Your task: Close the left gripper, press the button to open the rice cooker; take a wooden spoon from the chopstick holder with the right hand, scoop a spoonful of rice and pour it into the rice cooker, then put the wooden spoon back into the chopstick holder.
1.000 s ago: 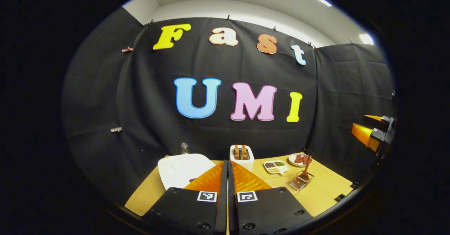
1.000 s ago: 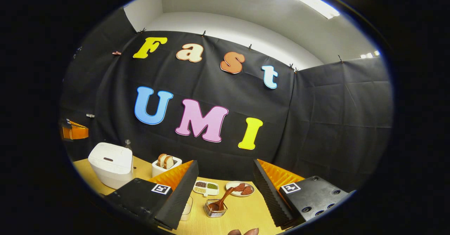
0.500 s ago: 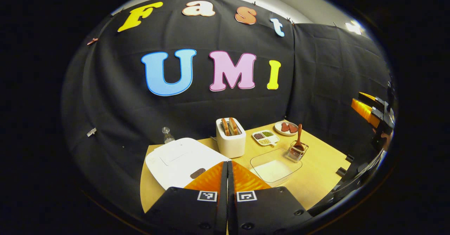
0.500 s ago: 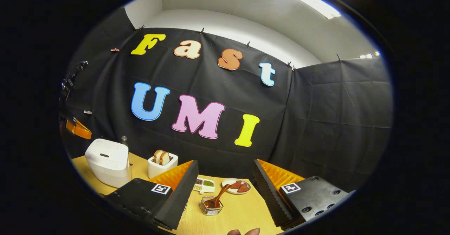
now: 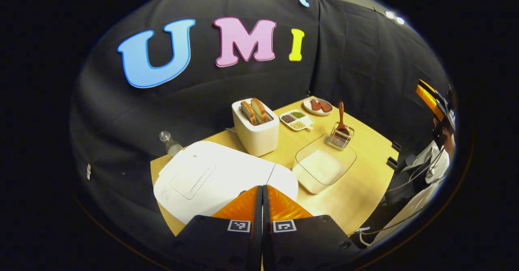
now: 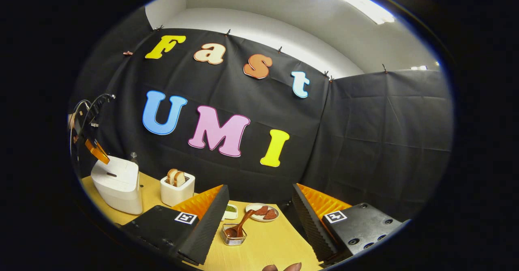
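With its fingers pressed together, the left gripper point(image 5: 262, 190) hangs just above the rice cooker point(image 5: 215, 178)'s closed lid. The right gripper point(image 6: 259, 214), fingers spread and empty, faces the wooden spoon point(image 6: 240, 227) standing in the chopstick holder point(image 6: 233, 235) ahead.

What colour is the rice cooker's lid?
White; the rice cooker shows best in the left gripper view.

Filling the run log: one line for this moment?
left gripper: shut, above rice cooker lid | right gripper: open | wooden spoon: in chopstick holder
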A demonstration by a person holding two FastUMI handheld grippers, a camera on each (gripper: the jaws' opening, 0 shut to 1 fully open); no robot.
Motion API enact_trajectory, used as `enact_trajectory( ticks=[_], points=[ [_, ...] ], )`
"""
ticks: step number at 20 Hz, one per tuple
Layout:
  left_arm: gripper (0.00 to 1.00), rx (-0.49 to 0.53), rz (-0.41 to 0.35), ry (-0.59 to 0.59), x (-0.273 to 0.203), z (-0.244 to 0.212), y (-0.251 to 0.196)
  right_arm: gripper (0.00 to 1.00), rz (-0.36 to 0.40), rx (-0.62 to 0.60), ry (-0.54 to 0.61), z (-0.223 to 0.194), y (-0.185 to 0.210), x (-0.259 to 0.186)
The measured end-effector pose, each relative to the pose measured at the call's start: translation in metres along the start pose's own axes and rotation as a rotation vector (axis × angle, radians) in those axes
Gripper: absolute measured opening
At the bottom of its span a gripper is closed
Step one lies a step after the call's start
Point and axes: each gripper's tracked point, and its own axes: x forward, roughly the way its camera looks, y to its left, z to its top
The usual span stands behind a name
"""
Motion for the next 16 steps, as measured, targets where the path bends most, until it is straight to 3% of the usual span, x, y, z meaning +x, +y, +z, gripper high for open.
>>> enact_trajectory(
  ticks=[7,16],
  points=[
    [0.06,0.072,-0.080,0.207,0.031,-0.028,0.026,0.97,-0.065,-0.017,0.026,-0.008,-0.013,-0.014],
    [0.06,0.112,-0.108,0.295,0.046,-0.048,0.029,0.97,-0.096,0.009,0.035,-0.010,-0.011,-0.022]
  ],
)
